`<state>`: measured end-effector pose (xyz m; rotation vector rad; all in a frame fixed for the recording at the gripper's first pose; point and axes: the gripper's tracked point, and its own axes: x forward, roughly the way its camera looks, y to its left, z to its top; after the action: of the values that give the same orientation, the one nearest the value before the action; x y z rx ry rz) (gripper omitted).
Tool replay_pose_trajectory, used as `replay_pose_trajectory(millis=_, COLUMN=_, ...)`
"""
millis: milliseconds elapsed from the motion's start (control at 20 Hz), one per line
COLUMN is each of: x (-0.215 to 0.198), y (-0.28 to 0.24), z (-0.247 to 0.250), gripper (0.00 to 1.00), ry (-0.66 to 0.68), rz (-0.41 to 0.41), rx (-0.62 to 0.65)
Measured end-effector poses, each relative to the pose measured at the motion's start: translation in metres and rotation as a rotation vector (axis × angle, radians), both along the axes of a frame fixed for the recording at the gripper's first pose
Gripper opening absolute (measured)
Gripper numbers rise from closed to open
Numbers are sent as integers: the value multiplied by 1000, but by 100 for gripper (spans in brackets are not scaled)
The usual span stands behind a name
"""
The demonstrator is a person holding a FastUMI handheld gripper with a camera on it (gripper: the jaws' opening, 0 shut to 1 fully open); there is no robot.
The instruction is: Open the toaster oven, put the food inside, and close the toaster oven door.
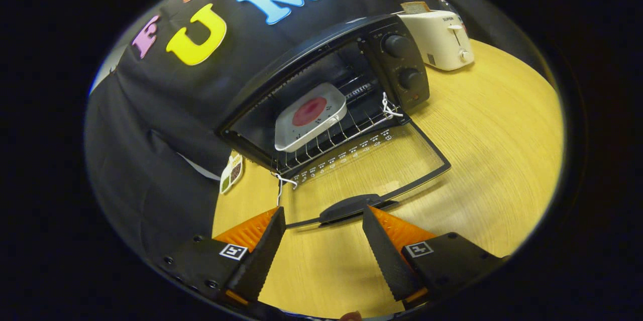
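Toaster oven (346, 85) sits on the far side of the wooden table (502, 160), and its glass door (371, 165) is folded down flat toward us. Inside, on the wire rack (346, 132), rests a white square plate (310, 116) with a round red piece of food (309, 111) on it, so the food looks to be in already and only the door is left to close. The gripper (324, 215) is low and near, with its two fingers spread wide apart and holding nothing. The dark door handle (351, 206) lies just ahead of them, about in the middle of the gap. The handle is thin, smooth and curved, so the fingers could slip off it, and the door might drop back down. A hard push could also slide the whole oven on the smooth table. White strings (389, 107) are tied at the door's corners. A cream toaster (442, 37) with bread in it stands far off to the right.
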<state>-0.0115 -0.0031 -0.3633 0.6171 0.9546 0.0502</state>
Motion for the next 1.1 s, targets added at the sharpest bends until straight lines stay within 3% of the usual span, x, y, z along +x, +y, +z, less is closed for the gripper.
replay_pose_trajectory(millis=400, x=-23, y=-10, z=-45, gripper=98, ry=9, rz=274, rx=-297)
replay_pose_trajectory(millis=600, x=-26, y=-13, z=-65, gripper=98, ry=37, rz=349, rx=-388)
replay_pose_trajectory(millis=800, x=-18, y=-14, z=-73, gripper=97, ry=49, rz=335, rx=-427)
replay_pose_trajectory(millis=1100, x=-11, y=-13, z=-73, gripper=96, ry=54, rz=249, rx=-468)
